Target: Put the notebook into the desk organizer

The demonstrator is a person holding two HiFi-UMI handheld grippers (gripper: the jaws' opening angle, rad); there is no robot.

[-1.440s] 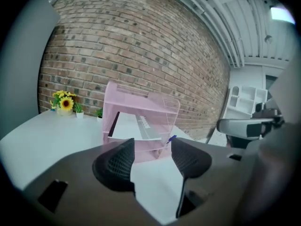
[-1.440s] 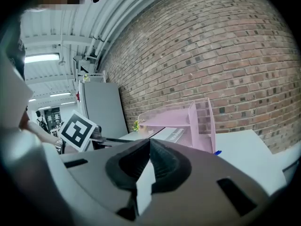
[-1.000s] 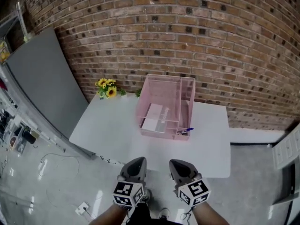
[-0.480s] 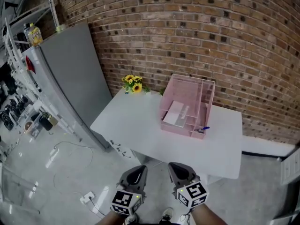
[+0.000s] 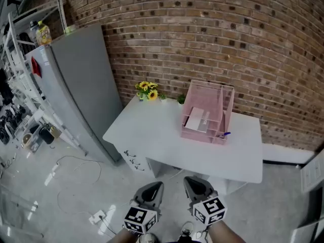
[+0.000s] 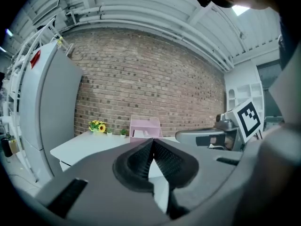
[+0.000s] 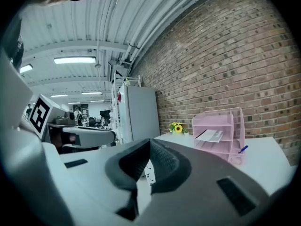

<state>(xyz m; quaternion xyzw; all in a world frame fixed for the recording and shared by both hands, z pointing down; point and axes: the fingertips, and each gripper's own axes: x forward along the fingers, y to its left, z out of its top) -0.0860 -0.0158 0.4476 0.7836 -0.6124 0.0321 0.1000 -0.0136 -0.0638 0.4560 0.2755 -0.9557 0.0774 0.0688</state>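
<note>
A pink mesh desk organizer stands at the back of a white table, near the brick wall. A pale notebook lies on one of its shelves, and it shows as a flat sheet in the right gripper view. Both grippers hang well in front of the table, over the floor. My left gripper is shut with nothing between its jaws. My right gripper is also shut and empty.
A grey refrigerator stands left of the table. A small pot of sunflowers sits at the table's back left corner. A blue pen rests by the organizer's front right. Cables and a power strip lie on the floor.
The view has backed away from the table, so the table and organizer look smaller and farther. Both grippers stay low, side by side and shut.
</note>
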